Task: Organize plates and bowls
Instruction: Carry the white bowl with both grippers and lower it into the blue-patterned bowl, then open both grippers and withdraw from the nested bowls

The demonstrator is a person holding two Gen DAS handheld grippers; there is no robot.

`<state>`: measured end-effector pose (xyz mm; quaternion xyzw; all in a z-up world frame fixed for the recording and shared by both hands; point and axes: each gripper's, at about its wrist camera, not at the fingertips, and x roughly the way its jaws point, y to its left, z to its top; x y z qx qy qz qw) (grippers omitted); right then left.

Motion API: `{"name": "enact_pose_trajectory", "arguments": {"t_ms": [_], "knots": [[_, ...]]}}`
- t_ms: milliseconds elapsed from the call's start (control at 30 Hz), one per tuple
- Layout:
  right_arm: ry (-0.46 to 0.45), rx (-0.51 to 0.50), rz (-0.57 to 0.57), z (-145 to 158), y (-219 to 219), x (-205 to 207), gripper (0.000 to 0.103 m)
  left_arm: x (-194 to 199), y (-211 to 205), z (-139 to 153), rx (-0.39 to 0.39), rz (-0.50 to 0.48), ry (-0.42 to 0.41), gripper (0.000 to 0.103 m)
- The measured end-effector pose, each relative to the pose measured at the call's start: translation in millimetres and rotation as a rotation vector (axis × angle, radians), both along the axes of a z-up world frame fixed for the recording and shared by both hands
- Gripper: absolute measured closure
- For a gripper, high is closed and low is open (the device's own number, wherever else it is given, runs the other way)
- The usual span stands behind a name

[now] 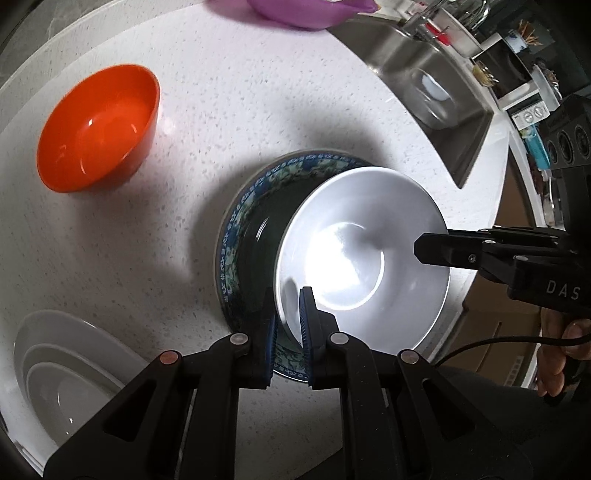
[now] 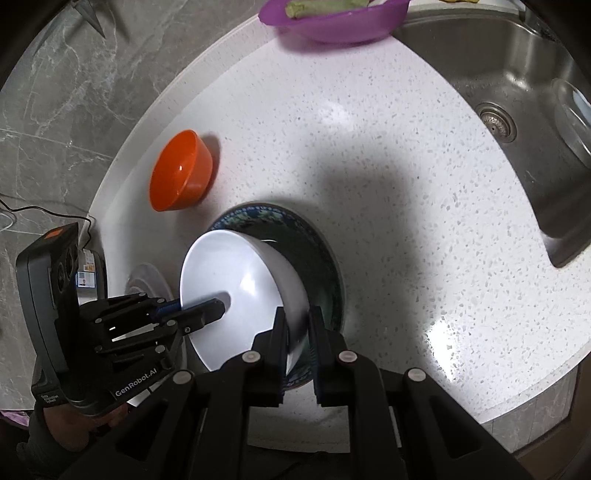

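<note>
A white bowl (image 1: pixel 362 251) (image 2: pixel 236 280) hangs over a dark plate with a blue-green patterned rim (image 1: pixel 240 229) (image 2: pixel 321 258); I cannot tell if they touch. My left gripper (image 1: pixel 287 299) is shut on the bowl's near rim, one finger inside and one outside. My right gripper (image 1: pixel 421 251) is shut on the opposite rim. In the right wrist view that right gripper (image 2: pixel 298 315) clamps the bowl wall, and the left gripper (image 2: pixel 216 308) reaches in from the left. An orange bowl (image 1: pixel 99 125) (image 2: pixel 181 170) stands alone on the counter, further back and to the left.
Stacked white plates (image 1: pixel 55 369) sit at the counter's near left. A purple bowl (image 2: pixel 332 18) holding something green is at the back. A steel sink (image 2: pixel 517 92) with a clear bowl in it lies to the right. The white speckled counter (image 2: pixel 388 147) has a rounded edge.
</note>
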<state>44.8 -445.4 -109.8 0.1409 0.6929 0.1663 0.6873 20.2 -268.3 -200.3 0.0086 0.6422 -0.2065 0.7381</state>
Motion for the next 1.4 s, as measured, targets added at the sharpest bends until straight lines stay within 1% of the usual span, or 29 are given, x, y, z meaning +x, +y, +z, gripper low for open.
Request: {"name": "enact_pose_trajectory", "arguments": {"t_ms": [100, 300, 600, 733, 833, 867, 933, 967, 1000, 1067, 1100, 1133, 1200, 1267, 1333, 1367, 1400], "knots": [[0.011, -0.001, -0.001, -6, 2, 0, 0.09, 2, 1, -7, 0.004, 0.011, 0.002, 0.093], [0.013, -0.016, -0.003, -15, 3, 5, 0.091, 21, 3, -12, 0.006, 0.007, 0.012, 0.093], [-0.002, -0.037, 0.012, -18, 13, 12, 0.092, 29, 5, -13, -0.007, 0.03, -0.007, 0.092], [-0.015, -0.05, 0.03, -20, 20, 12, 0.092, 23, 4, -9, -0.015, 0.04, -0.018, 0.087], [-0.025, -0.061, 0.047, -21, 22, 12, 0.093, 22, 2, -5, -0.024, 0.04, -0.03, 0.08], [-0.028, -0.064, 0.049, -21, 23, 12, 0.093, 21, 2, -4, -0.028, 0.039, -0.038, 0.075], [-0.032, -0.068, 0.054, -21, 24, 12, 0.093, 19, 2, 3, -0.048, 0.033, -0.065, 0.052], [-0.034, -0.069, 0.056, -22, 24, 12, 0.093, 18, 4, 7, -0.071, 0.031, -0.072, 0.038], [-0.035, -0.067, 0.058, -22, 25, 11, 0.093, 17, 3, 10, -0.088, 0.028, -0.079, 0.032], [-0.039, -0.072, 0.062, -22, 26, 10, 0.093, 16, 2, 15, -0.077, 0.025, -0.091, 0.03], [-0.039, -0.071, 0.061, -22, 25, 9, 0.092, 16, 2, 16, -0.08, 0.025, -0.094, 0.027], [-0.038, -0.065, 0.06, -21, 26, 8, 0.089, 16, 3, 18, -0.087, 0.03, -0.096, 0.025], [-0.042, -0.049, 0.065, -20, 25, 7, 0.083, 14, 7, 23, -0.096, 0.046, -0.11, 0.015], [-0.053, -0.027, 0.069, -16, 25, 6, 0.066, 12, 15, 31, -0.142, 0.072, -0.117, 0.011], [-0.07, -0.014, 0.074, -9, 24, 4, 0.056, 10, 28, 43, -0.191, 0.11, -0.13, 0.004], [-0.082, -0.012, 0.075, -4, 23, 2, 0.054, 9, 33, 48, -0.206, 0.125, -0.134, 0.001], [-0.101, -0.005, 0.077, 4, 21, 2, 0.053, 8, 42, 54, -0.216, 0.139, -0.142, 0.001]]}}
